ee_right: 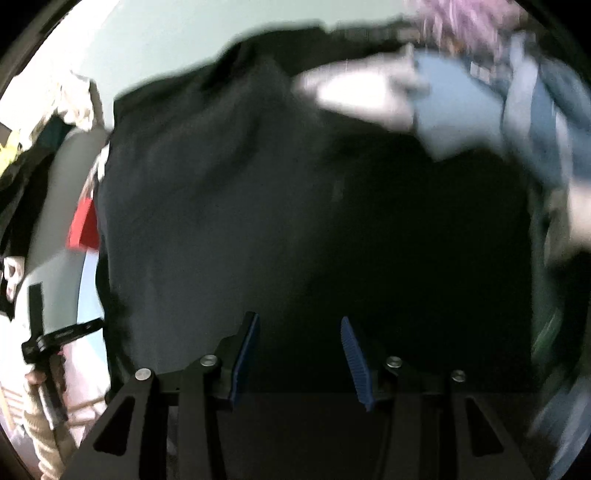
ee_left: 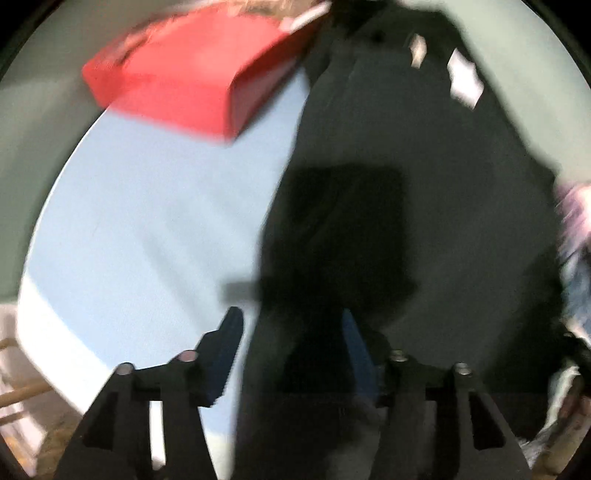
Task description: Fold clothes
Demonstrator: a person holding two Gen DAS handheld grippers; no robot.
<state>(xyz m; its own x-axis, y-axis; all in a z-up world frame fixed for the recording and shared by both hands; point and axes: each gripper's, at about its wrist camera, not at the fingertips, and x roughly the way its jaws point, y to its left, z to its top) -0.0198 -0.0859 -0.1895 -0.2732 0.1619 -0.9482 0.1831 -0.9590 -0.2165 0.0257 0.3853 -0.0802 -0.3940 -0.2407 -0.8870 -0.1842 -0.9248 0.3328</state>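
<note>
- Matte black two-finger left gripper (ee_left: 291, 332) is showing blue ribbed pads and round silver screw heads on its angular linkage arms.
- Matching black right gripper (ee_right: 299, 332) is displaying blue ridged pads (ee_right: 354, 362), silver screws and triangular cut-outs.

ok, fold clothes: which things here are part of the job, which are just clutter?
Job: dark garment, left gripper, right gripper.
Clutter: red box, denim pile, purple cloth.
</note>
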